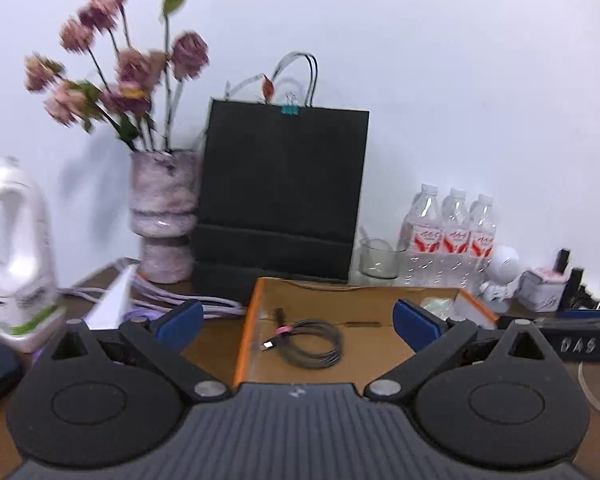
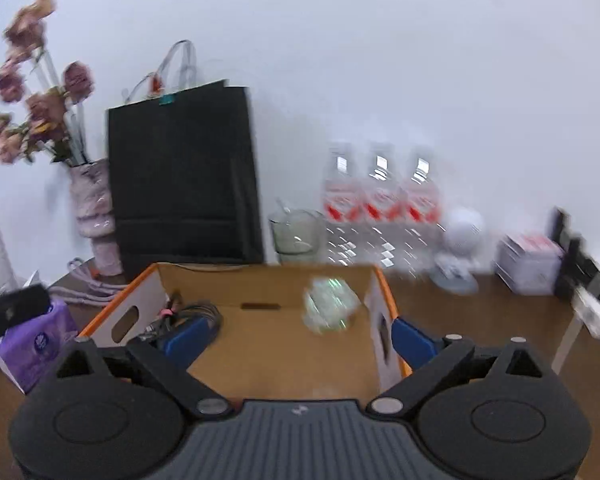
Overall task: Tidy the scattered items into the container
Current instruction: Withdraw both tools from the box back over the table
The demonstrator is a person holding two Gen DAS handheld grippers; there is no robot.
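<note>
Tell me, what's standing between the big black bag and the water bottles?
A clear glass cup stands between the black bag and the water bottles at the back of the table. Both wrist views show it.

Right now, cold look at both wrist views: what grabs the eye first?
The open cardboard box with orange edges sits front and centre, a coiled grey cable at its left end and a blurred pale-green item at its right. Behind it a tall black paper bag stands against the wall, with a vase of dried pink flowers to its left and three water bottles to its right.
</note>
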